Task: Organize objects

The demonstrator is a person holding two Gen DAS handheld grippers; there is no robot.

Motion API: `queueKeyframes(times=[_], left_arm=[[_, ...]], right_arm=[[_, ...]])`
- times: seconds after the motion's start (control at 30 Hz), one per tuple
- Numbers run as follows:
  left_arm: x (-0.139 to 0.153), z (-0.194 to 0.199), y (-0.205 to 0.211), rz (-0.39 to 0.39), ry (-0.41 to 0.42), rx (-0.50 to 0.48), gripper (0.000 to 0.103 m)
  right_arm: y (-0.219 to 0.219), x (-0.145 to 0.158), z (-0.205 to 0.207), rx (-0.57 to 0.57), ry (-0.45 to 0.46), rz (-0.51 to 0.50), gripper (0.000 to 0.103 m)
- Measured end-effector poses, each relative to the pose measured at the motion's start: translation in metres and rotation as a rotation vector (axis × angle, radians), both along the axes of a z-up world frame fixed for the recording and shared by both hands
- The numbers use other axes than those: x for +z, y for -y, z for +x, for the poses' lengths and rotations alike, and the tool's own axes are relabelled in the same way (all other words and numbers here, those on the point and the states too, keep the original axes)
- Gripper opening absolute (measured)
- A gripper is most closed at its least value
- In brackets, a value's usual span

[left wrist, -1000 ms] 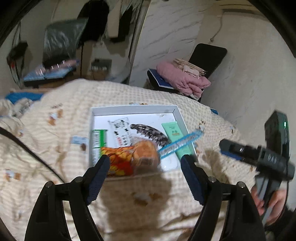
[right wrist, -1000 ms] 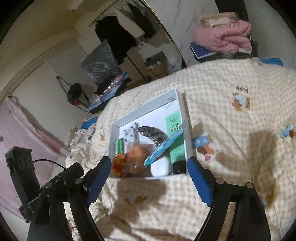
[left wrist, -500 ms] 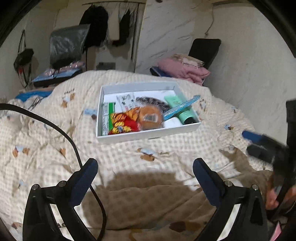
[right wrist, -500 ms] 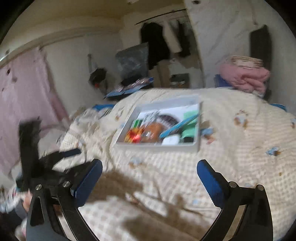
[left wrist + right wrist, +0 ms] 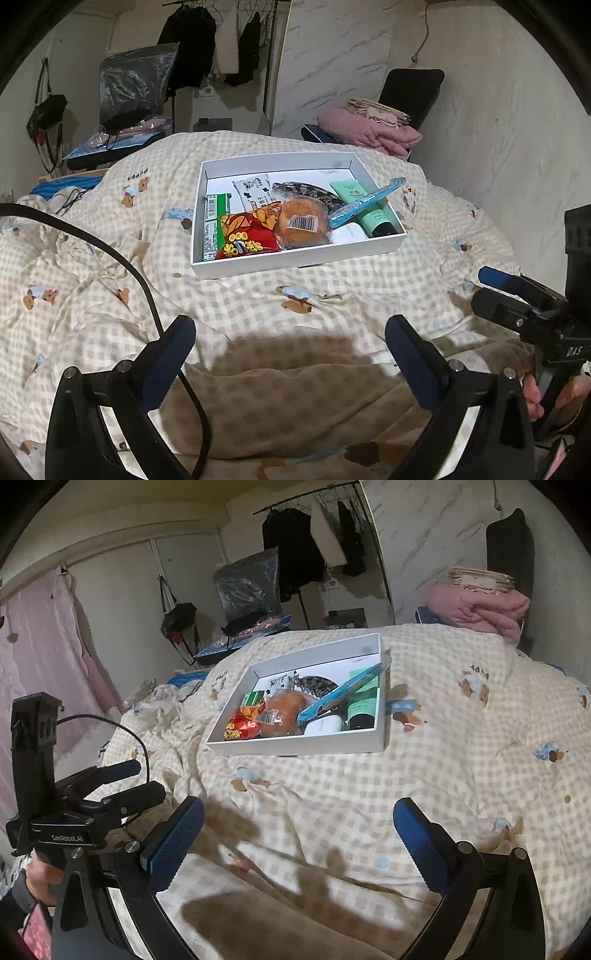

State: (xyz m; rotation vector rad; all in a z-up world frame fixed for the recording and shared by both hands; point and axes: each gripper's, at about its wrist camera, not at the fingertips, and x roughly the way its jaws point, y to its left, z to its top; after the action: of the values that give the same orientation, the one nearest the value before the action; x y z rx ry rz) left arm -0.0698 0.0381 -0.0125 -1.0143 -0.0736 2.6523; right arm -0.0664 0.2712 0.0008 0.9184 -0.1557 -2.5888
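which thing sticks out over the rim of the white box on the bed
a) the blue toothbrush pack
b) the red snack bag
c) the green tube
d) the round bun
a: the blue toothbrush pack lies slanted across the green tube, and its far end pokes past the right rim of the white box, while the red snack bag and round bun sit inside the walls.

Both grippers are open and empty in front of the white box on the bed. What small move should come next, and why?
Probably bring the right gripper forward toward the blue toothbrush. It lies on top of the other items in the white box, with one end sticking out over the rim, so it looks the easiest to grasp. The left gripper is also open and holds nothing.
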Motion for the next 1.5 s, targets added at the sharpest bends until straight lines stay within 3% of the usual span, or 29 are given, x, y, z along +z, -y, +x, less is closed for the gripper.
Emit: queueKeyframes(times=[1.5], left_arm=[[-0.0006, 0.0005, -0.0028, -0.003, -0.015, -0.018, 0.103]], right_arm=[[0.0033, -0.0077, -0.0051, 0.019, 0.037, 0.007, 0.103]])
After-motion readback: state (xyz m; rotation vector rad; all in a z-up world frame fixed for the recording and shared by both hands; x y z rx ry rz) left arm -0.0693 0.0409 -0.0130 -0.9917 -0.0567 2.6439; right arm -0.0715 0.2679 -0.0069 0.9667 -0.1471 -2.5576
